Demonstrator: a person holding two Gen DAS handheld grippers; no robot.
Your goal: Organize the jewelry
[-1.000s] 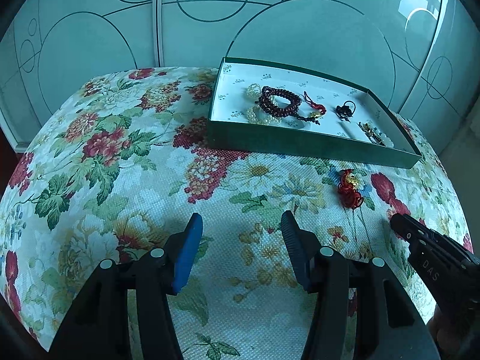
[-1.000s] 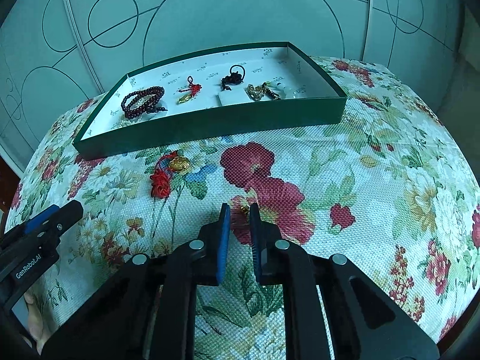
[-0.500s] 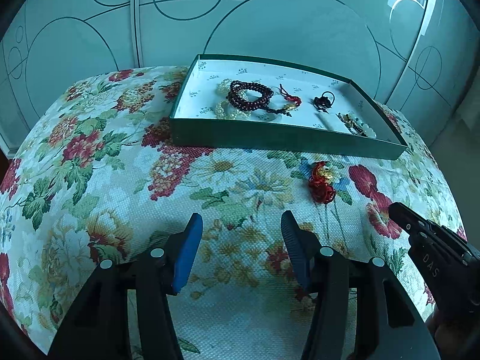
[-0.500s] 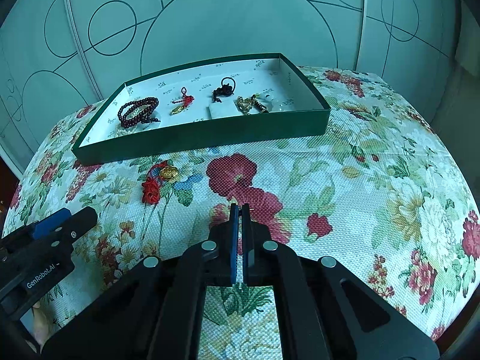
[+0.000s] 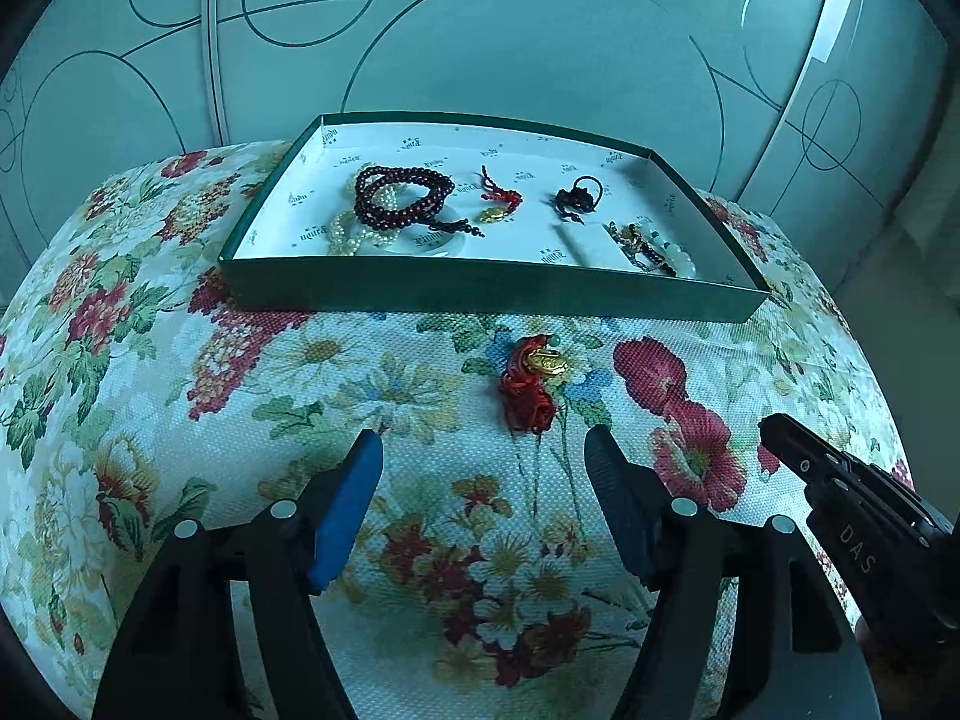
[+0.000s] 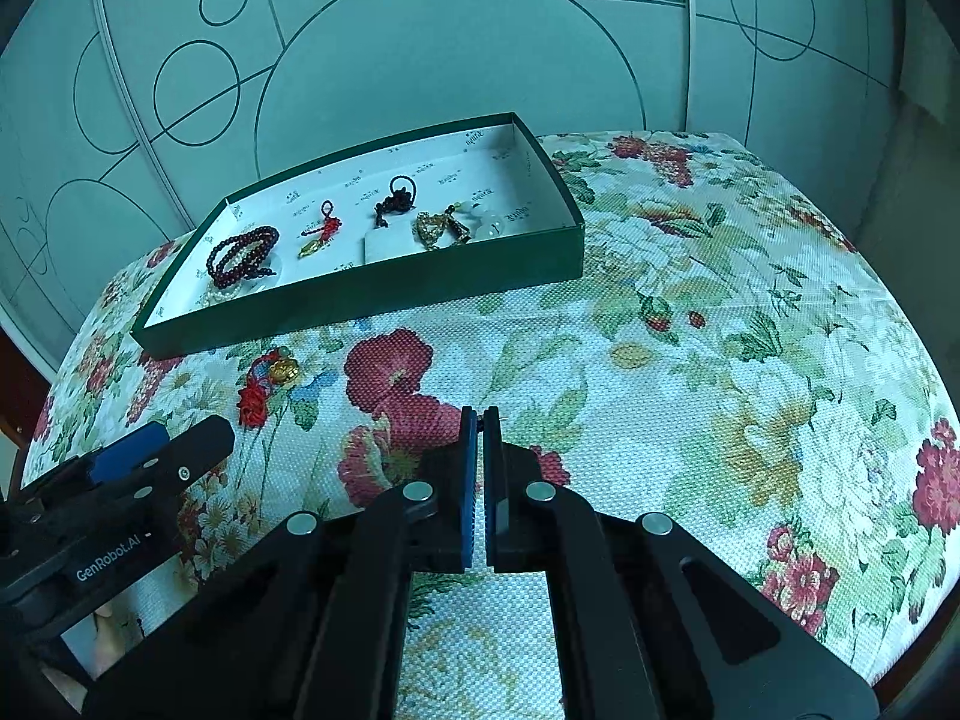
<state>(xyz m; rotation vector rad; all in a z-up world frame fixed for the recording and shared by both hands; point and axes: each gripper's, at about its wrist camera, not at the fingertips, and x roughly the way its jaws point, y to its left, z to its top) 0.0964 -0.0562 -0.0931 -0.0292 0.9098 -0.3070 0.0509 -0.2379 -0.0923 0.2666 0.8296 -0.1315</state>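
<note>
I hold my left tongs (image 5: 483,456) low over a desk (image 5: 180,372) covered in a flowered cloth; their jaws stand wide, have just been opening further, and have nothing between them. Just ahead of them, on the cloth near the middle of the desk, lies a red knotted charm (image 5: 531,384) with a gold piece at its far end, apart from both fingers. Beyond the charm, along the desk's far edge, sits a shallow green tray (image 5: 480,294) with a white printed lining. Inside it, toward its left end, a dark red bead bracelet (image 5: 402,201) lies over a pale pearl strand (image 5: 345,237); next along the tray come a small red and gold charm (image 5: 501,204), a black knotted cord (image 5: 576,198), and at the right end a tangle of gold and pale green beads (image 5: 651,249). My right tongs (image 6: 480,420) hover over the cloth nearer the front edge, jaws pressed together on nothing. In the right wrist view the charm sits off to the left, close to the tray's near wall, well apart from these closed tongs. Behind the desk stands a pale panelled wall (image 5: 510,48) drawn with thin circles and arcs.
</note>
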